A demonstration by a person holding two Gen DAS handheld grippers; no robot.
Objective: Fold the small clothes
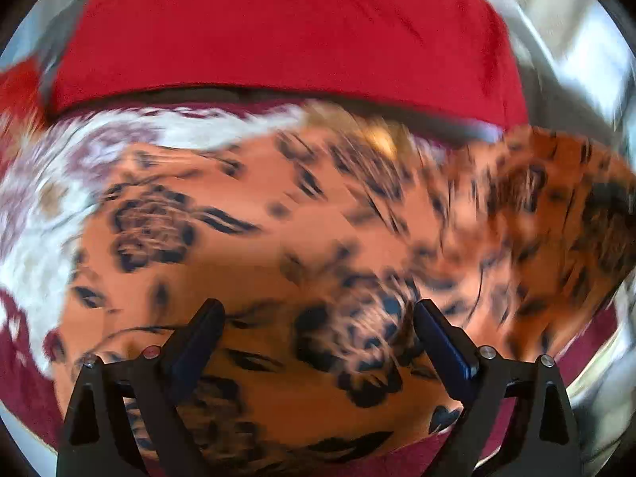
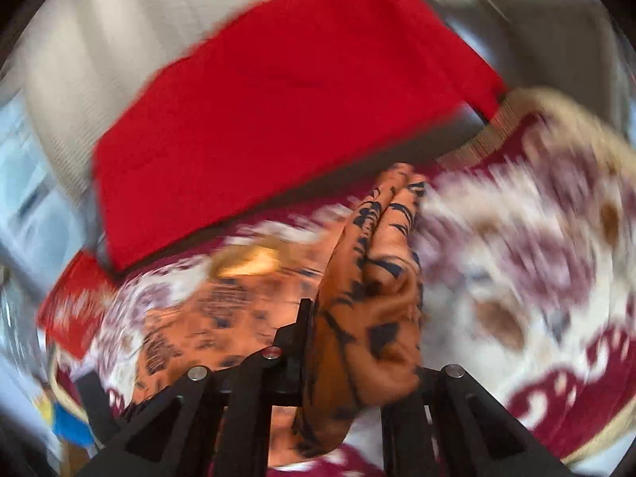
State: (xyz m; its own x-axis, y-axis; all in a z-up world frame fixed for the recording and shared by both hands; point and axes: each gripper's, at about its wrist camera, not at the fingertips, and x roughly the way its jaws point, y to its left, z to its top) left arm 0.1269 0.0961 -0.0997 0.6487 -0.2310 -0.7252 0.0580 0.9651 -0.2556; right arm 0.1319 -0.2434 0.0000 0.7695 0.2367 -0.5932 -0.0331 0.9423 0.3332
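Clamping a bunched fold of orange cloth with a black flower print (image 2: 369, 318), the right gripper (image 2: 357, 342) fills the lower middle of the right wrist view. Its jaws are clenched on that fold, which rises from between them as a narrow ridge toward the centre of the frame. Left of the ridge, more of the same cloth lies blurred on a patterned rug in maroon and cream (image 2: 536, 246). The rug spreads across the right half of the frame, its tan fringed edge showing at the upper right. Beyond the rug, a plain bright red fabric (image 2: 278, 119) covers a broad raised surface across the upper middle; what lies under it cannot be told. Pale blurred shapes fill the background behind it.

In the left wrist view, the left gripper (image 1: 318, 318) sits at the bottom of the frame with its jaws released and spread wide, nothing between them. Directly beyond the black fingers (image 1: 198, 342), the orange printed cloth (image 1: 258, 218) lies spread over most of the lower and middle frame, its right part badly smeared by motion. The maroon and cream rug (image 1: 35, 238) shows around it at the left and lower edges. Farther off, the red fabric (image 1: 278, 28) spans the top of the frame.
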